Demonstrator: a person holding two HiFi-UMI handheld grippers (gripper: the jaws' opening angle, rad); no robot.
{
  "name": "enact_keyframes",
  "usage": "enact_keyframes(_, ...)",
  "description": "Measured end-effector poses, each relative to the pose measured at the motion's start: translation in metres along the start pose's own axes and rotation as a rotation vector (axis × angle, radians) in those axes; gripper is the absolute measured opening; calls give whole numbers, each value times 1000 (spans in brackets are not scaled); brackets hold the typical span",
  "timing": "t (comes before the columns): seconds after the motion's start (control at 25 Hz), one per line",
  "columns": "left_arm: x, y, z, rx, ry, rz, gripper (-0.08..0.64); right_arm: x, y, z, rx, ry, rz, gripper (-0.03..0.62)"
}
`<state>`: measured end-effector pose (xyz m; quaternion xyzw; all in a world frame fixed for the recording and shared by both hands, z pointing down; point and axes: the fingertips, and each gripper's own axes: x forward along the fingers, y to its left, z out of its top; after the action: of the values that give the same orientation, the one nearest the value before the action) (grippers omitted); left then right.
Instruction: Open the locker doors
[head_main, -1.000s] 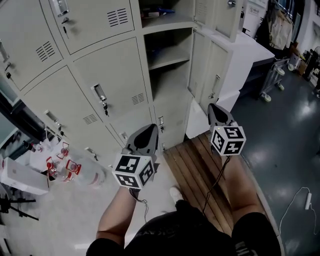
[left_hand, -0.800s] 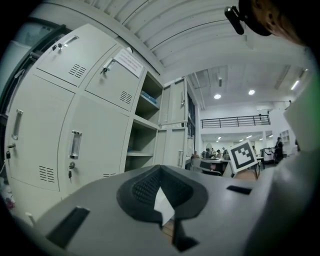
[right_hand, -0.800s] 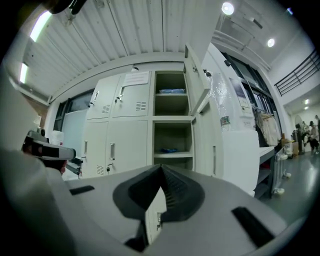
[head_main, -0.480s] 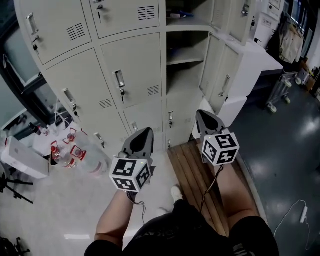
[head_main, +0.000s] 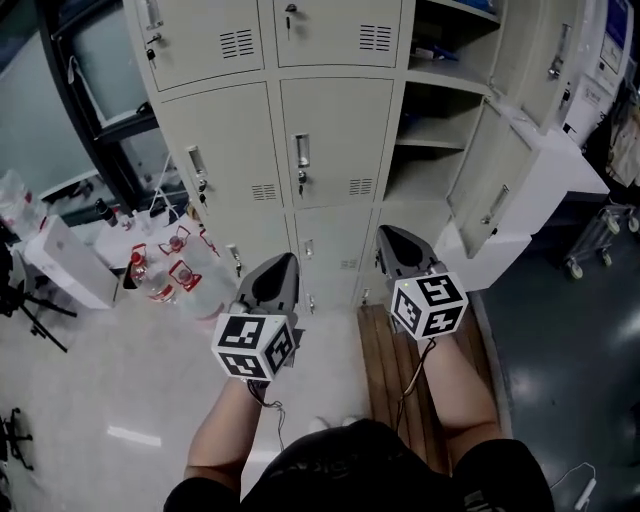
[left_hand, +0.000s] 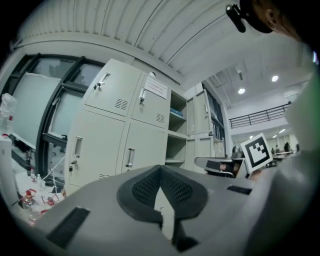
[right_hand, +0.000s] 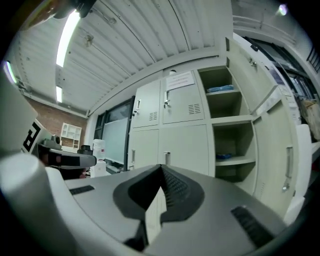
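Locker bank (head_main: 335, 140): beige steel, straight ahead of the person, filling the upper part of the head view. The closed doors (head_main: 225, 140) in the two left columns each carry a vertical handle and a small vent grille. The right column (head_main: 430, 135) stands open, and its open doors (head_main: 498, 190) are swung out to the right. The floor comes in three zones: pale floor (head_main: 110, 380) at left, a wooden slatted platform (head_main: 385, 350) under the right forearm, and dark glossy floor (head_main: 570, 370) at right. Clear bottles with red labels (head_main: 165, 285) and a white box (head_main: 70, 265) sit at the foot of the lockers at left, below a dark-framed window (head_main: 95, 80). A ribbed ceiling with a strip light (right_hand: 67, 30) shows in the right gripper view. The left gripper (head_main: 283, 262) and right gripper (head_main: 388, 240) both point level at the bank, clear of it and touching no door. Each gripper's own view shows its jaws closed tip to tip with nothing between them. The top of the bank is cut off in the head view, and the lowest doors are partly covered by the two grippers. A blue item (right_hand: 222, 89) lies on an upper open shelf, but its kind cannot be told. A paper notice (right_hand: 180, 80) is fixed to one top door, and its print is too small to read. A wheeled frame (head_main: 595, 240) at the right edge is cut off.
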<state>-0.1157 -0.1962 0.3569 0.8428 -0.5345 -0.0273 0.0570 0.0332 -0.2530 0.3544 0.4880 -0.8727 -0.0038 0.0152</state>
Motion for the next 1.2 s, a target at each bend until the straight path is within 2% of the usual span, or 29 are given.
enact_keyframes(0.32,-31,41,11,1,-32,219,-2,38,59,11,-3,-8,219,0)
enact_keyframes(0.6,-62,53,15,16,-34,373,-2,47,96,15,12,-26,370,0)
enact_keyframes(0.92,-85,49,15,53,-17,470,-2,40,122,18,26,-56,476,0)
enact_keyframes(1.2,-96,59,13,38,-34,512,-2,45,138,15,30,-48,515,0)
